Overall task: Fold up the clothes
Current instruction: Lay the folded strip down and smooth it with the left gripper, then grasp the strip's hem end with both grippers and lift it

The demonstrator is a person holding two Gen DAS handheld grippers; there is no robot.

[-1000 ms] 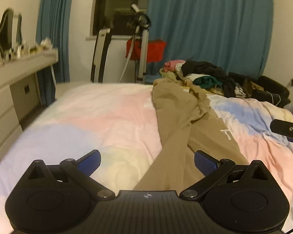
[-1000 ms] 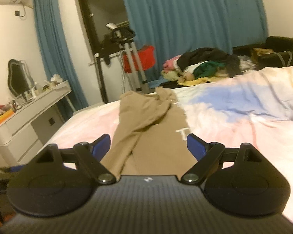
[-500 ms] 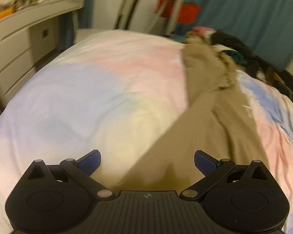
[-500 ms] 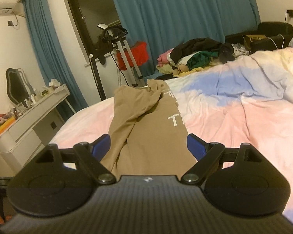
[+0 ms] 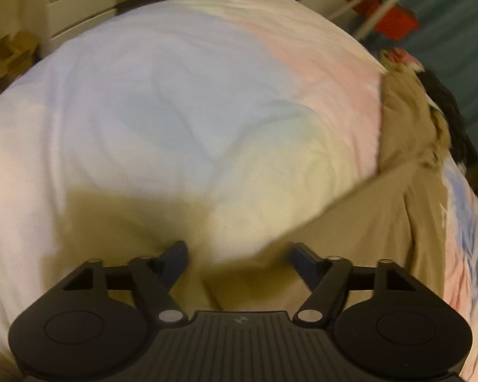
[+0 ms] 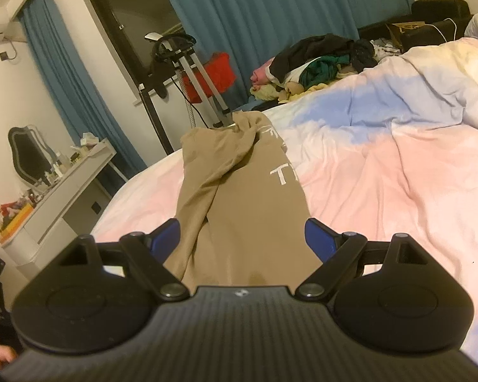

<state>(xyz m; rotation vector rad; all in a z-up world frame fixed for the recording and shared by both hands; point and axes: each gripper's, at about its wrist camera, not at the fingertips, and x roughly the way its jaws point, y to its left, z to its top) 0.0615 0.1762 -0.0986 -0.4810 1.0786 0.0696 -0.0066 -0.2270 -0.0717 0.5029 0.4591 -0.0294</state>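
A pair of tan trousers [image 6: 239, 191] lies stretched along the bed [image 6: 398, 175], on the pastel pink, blue and yellow duvet, with the legs pointing toward the two tools and the waist bunched at the far edge. In the right wrist view the trousers fill the centre of the frame; in the left wrist view they run down the right side. I think they are spread long like this so that the leg ends can be taken and carried over toward the waist, but whether one fold is already made I cannot say; one leg seems to lie partly over the other.

The left tool [image 5: 237, 253] stands wide, empty, low over the leg end in the lower middle of its blurred frame. The right tool [image 6: 241, 234] is also wide and holds nothing, with the trouser leg seen between its blue fingers [image 6: 318, 237].

On the trousers white letters are printed; I can read "T" and perhaps one more stroke, the rest is cut by the fold. In the upper centre of the right view a pile of other clothes [image 6: 315, 63] waits beyond the bed. A desk [image 6: 63, 184] with small bottles stands at the left.
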